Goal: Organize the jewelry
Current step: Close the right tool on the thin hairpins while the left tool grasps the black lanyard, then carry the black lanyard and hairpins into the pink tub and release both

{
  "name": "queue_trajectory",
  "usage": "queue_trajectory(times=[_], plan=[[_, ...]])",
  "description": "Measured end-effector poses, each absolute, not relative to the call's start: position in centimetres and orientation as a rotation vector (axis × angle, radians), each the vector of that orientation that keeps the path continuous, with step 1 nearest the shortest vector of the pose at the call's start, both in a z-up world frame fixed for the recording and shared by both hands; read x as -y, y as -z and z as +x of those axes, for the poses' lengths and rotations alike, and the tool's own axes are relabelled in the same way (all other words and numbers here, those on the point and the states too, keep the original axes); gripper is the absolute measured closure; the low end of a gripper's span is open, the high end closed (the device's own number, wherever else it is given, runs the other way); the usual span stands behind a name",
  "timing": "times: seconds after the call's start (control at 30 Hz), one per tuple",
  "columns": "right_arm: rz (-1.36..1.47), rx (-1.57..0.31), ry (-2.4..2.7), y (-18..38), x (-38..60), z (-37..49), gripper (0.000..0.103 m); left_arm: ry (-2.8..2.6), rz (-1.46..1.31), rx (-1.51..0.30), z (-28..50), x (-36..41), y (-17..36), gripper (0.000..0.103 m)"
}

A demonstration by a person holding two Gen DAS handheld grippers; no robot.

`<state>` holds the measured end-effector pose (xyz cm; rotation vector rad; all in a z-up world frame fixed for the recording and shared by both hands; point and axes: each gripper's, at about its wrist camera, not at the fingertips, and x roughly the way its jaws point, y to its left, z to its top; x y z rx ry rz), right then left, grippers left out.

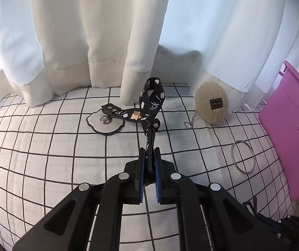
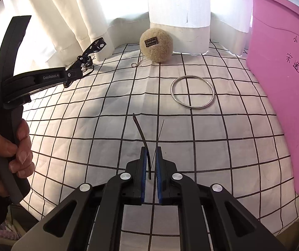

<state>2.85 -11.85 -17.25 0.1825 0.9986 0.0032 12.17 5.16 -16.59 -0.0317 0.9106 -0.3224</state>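
Nearby, bangle (image 2: 192, 92) (beside pink bin (image 2: 283, 87))

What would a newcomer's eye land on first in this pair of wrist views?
Probably the black lanyard printed with clouds, pinched in the left gripper and trailing toward the white curtain. Next, the pink bin with handwritten characters at the right edge, with the silver bangle flat on the checked cloth beside it. The right gripper pinches a thin dark strip.

White bed (image 2: 107, 125) w/ black grid sheet. Resting on it: beige plush ball (image 2: 156, 45) w/ bead chain (image 2: 138, 61), silver bangle (image 2: 192, 93), pink bin (image 2: 285, 83) at right edge, scalloped badge (image 1: 105, 123) under lanyard (image 1: 149, 106).
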Motion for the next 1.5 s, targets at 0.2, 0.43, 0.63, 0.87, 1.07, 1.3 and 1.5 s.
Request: queue_trajectory(times=[0.2, 0.43, 0.63, 0.87, 1.07, 1.3, 1.5], plan=[[0.178, -0.958, -0.022, 14.6, 12.0, 2.4, 0.095, 0.327, -0.008, -0.866, 10.1, -6.0, 13.4, 0.094], [0.185, -0.901, -0.029, 11.5, 12.4, 1.8, 0.095, 0.333, -0.039, -0.83, 8.2, -6.6, 10.1, 0.094], [0.191, -0.842, -0.041, 8.5, 13.0, 0.9, 0.095, 0.373, -0.052, -0.786, 7.0, -6.0, 6.9, 0.094], [0.195, -0.762, -0.028, 5.2, 14.8, -0.9, 0.095, 0.424, -0.047, -0.72, 6.0, -4.3, 2.5, 0.094], [0.199, -0.684, 0.01, 2.0, 17.4, -3.1, 0.095, 0.503, -0.014, -0.646, 4.7, -0.8, -1.4, 0.094], [0.215, -0.59, 0.078, -1.4, 22.2, -6.1, 0.095, 0.646, 0.007, -0.625, 3.7, 5.4, -4.6, 0.094], [0.236, -0.536, 0.17, -3.5, 27.6, -8.6, 0.095, 0.748, 0.043, -0.564, 2.4, 11.9, -7.5, 0.094]])
